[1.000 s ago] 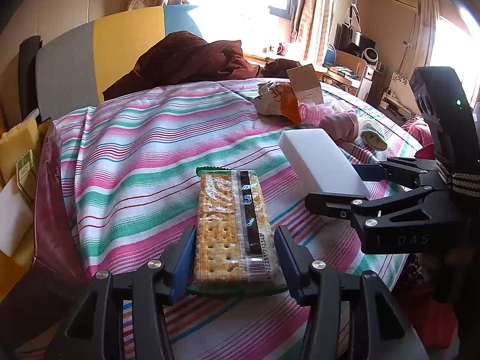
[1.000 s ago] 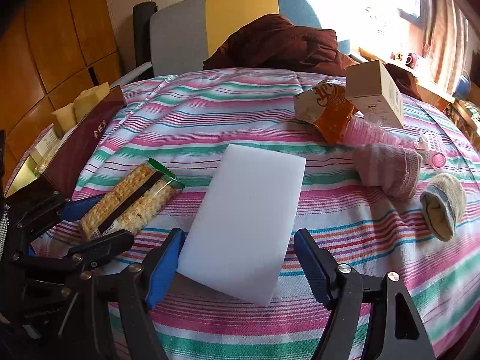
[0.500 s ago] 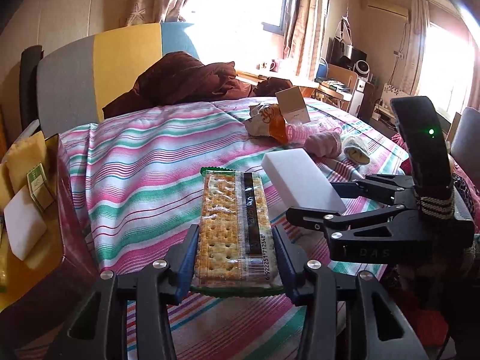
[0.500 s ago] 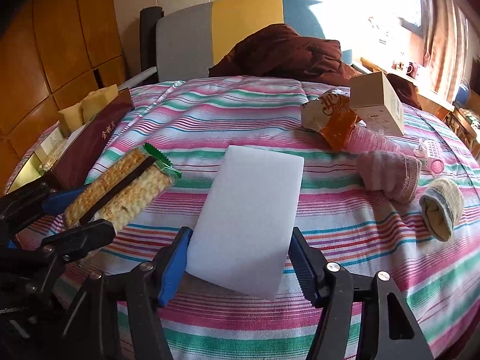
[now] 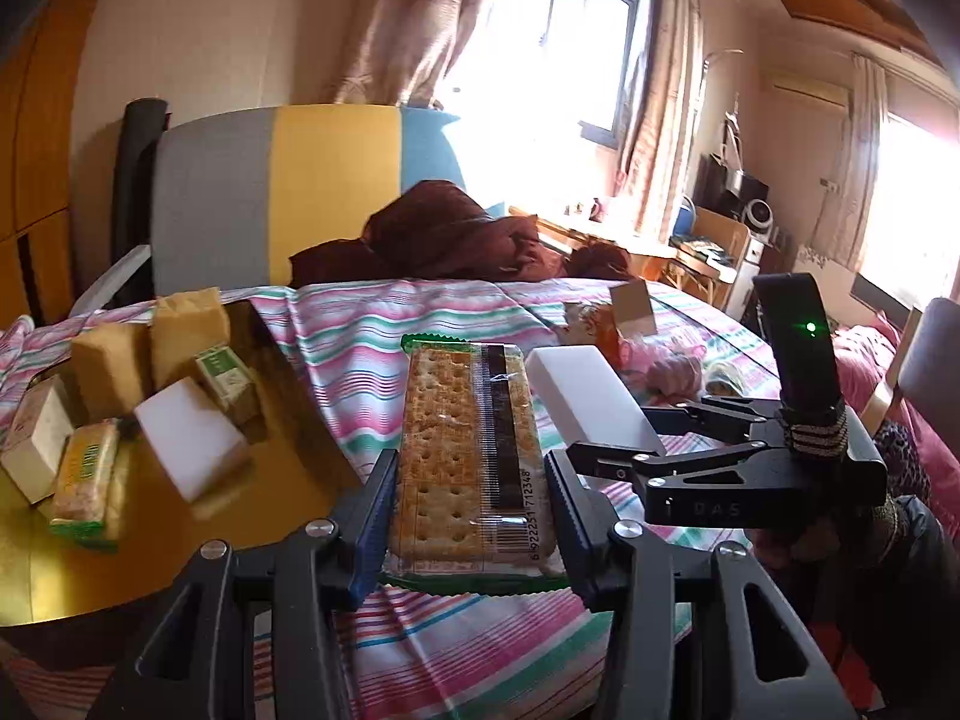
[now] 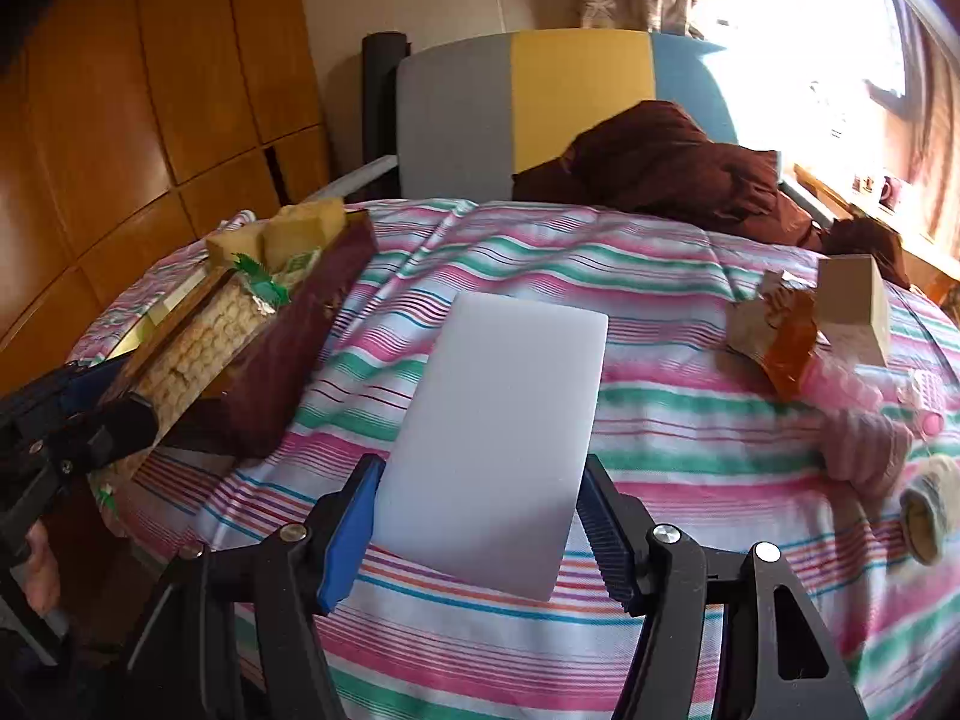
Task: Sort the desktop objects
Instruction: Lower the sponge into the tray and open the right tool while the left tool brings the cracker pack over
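My left gripper [image 5: 471, 519] is shut on a clear-wrapped cracker pack [image 5: 465, 456], held above the striped tablecloth [image 5: 372, 336]. My right gripper [image 6: 480, 525] is shut on a white sponge block [image 6: 504, 420], also lifted off the cloth. In the left wrist view the right gripper [image 5: 606, 438] with its white sponge block [image 5: 585, 399] sits just to the right. In the right wrist view the cracker pack [image 6: 201, 339] hangs over the dark red box [image 6: 282, 348] at the left. That box [image 5: 288, 396] has a gold inside and holds yellow sponges, a white block and small packets.
Far right on the cloth lie an orange snack bag [image 6: 780, 330], a cardboard box [image 6: 852, 306], a pink sock [image 6: 864, 444] and a beige sock [image 6: 927, 510]. A chair [image 6: 540, 102] with brown clothing [image 6: 654, 174] stands behind the table. Wooden cabinets are at the left.
Both grippers have risen and swung left with their loads. The open box has come into view beside the left gripper, and the cracker pack now hangs over it.
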Tool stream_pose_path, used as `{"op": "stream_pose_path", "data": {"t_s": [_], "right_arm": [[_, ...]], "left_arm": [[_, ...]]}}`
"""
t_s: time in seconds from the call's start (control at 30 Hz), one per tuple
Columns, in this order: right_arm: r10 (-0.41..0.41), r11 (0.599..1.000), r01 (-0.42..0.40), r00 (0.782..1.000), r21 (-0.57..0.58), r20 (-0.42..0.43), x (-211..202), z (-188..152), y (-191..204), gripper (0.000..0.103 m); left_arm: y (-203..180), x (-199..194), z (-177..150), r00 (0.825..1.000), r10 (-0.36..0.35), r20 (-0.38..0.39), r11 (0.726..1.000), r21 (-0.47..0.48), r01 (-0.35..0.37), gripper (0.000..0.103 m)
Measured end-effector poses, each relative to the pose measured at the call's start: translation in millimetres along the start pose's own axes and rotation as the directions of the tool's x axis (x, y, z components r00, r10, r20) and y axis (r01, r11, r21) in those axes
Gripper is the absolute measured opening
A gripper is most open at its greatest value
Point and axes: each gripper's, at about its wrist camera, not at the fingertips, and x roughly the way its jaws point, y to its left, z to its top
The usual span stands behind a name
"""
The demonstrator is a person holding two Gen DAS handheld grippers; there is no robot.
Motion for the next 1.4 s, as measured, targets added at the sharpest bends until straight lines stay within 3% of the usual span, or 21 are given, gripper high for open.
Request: {"op": "stream_pose_path", "data": {"t_s": [0.13, 0.3, 0.5, 0.73, 1.03, 1.17, 1.27, 1.4], "right_arm": [[0.057, 0.994, -0.056, 0.998, -0.099, 0.006, 9, 23, 39, 0.065], [0.147, 0.966, -0.144, 0.989, -0.215, -0.002, 24, 60, 91, 0.065], [0.192, 0.917, -0.208, 0.978, -0.341, -0.081, 68, 97, 151, 0.065], [0.164, 0.884, -0.236, 0.965, -0.403, -0.206, 122, 110, 190, 0.065], [0.116, 0.879, -0.24, 0.946, -0.413, -0.302, 155, 114, 200, 0.067], [0.1, 0.895, -0.22, 0.947, -0.387, -0.306, 166, 114, 196, 0.068], [0.106, 0.904, -0.219, 0.947, -0.368, -0.303, 170, 115, 192, 0.07], [0.158, 0.912, -0.246, 0.949, -0.327, -0.274, 164, 117, 185, 0.073]], "left_arm": [[48, -20, 2, 0.993, 0.117, 0.023, 0.99, -0.085, -0.114, 0.048], [109, -40, 0, 0.966, 0.258, 0.007, 0.953, -0.167, -0.253, 0.048], [163, -51, -12, 0.934, 0.353, -0.057, 0.908, -0.222, -0.357, 0.048], [177, -55, -24, 0.932, 0.354, -0.075, 0.916, -0.172, -0.361, 0.048], [192, -55, -27, 0.943, 0.307, -0.132, 0.931, -0.162, -0.326, 0.048], [199, -52, -27, 0.941, 0.295, -0.163, 0.934, -0.159, -0.321, 0.049], [198, -46, -27, 0.93, 0.308, -0.2, 0.929, -0.146, -0.339, 0.049], [207, -39, -29, 0.925, 0.29, -0.244, 0.923, -0.185, -0.338, 0.049]]}}
